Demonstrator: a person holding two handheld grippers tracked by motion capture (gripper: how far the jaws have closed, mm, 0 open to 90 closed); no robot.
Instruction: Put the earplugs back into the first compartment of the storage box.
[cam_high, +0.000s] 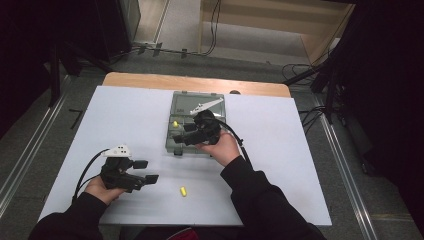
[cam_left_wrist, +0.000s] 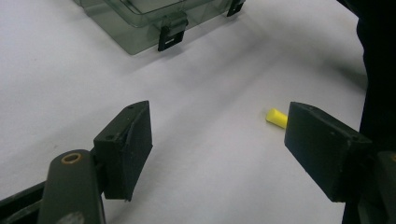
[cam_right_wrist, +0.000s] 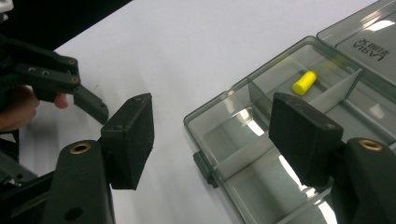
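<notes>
A white table (cam_high: 125, 125) stood in a dim room, with a wooden edge at its far side and cables on the floor beyond. Near the table's middle lay a smoky clear compartment box (cam_high: 196, 122), its lid thrown open away from the person. One yellow earplug (cam_right_wrist: 304, 82) lay in a compartment along the box's left side, past the nearest ones, which looked bare; in the right gripper view its long axis ran slantwise, one end near the divider.

A second yellow earplug (cam_high: 183, 191) lay loose on the table, near the front edge, between the two forearms and well apart from the box. In the high view its long axis ran roughly toward and away from the person, slightly tilted.

The right gripper (cam_high: 181, 135) hovered over the box's left front part, its jaws wide apart with nothing between them. The left gripper (cam_high: 146, 171) rested low near the front left, jaws likewise spread wide and holding nothing, pointing toward the loose earplug.
</notes>
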